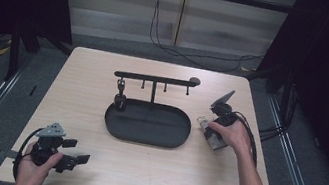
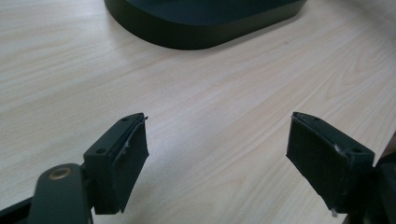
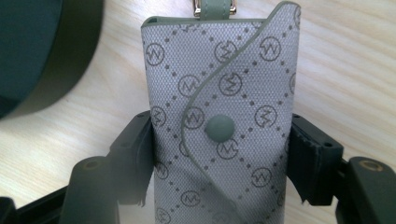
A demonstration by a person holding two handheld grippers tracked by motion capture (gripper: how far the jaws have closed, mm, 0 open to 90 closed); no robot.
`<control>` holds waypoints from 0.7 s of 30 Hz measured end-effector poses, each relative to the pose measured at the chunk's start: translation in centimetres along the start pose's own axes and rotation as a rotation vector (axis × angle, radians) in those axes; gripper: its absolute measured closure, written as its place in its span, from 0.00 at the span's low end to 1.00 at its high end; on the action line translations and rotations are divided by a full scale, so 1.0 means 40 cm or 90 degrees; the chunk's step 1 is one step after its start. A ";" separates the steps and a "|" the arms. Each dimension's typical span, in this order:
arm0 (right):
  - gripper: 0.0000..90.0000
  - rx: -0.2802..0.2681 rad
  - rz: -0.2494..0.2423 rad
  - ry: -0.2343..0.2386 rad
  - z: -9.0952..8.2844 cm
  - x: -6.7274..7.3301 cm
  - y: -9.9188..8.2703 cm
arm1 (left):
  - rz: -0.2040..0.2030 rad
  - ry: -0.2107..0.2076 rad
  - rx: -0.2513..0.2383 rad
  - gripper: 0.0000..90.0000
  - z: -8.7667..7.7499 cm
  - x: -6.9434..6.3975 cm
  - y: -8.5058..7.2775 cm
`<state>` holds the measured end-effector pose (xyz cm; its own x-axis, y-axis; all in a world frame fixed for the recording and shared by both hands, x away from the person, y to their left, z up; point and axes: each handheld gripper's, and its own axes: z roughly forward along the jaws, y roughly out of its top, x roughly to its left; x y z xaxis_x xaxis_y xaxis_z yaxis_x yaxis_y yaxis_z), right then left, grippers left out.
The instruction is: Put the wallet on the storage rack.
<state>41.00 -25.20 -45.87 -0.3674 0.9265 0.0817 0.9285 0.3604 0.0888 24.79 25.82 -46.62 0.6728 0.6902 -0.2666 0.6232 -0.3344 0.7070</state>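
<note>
While the right gripper (image 3: 219, 154) lies low over the tabletop (image 1: 73, 108) just right of the tray (image 1: 148, 124), its jaws pinch a grey key pouch (image 3: 219, 116) from both long sides, the pads pressed flat against the fabric. From the right gripper view the pouch lies on the wood with its curved flap snapped by a round green stud (image 3: 220, 128), a printed pattern of circled letters and dots across it, and a green strap with a metal buckle (image 3: 215, 7) at its far end. From the high view the pouch (image 1: 208, 134) sits at the tabletop's right side, near the tray's right end, partly under the right hand (image 1: 231, 134). The tray is a dark oval dish with a thin post rising from its back edge and a crossbar (image 1: 154, 78) with small hooks; a dark item (image 1: 120, 98) hangs from the leftmost hook, too small to make out. The left gripper (image 1: 74, 156) rests at the near left corner of the tabletop in the left hand (image 1: 36, 167), well apart from the tray, its jaws spread wide with bare wood between them.
</note>
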 end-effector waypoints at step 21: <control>0.37 -0.052 -0.011 -0.008 -0.132 0.019 -0.001 | 0.005 0.000 -0.002 0.22 -0.004 -0.001 -0.001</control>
<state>40.42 -25.08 -40.58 -0.3816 0.9219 0.0667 0.9147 0.3662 0.1708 24.67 25.90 -46.53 0.6776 0.6872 -0.2618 0.6172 -0.3379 0.7106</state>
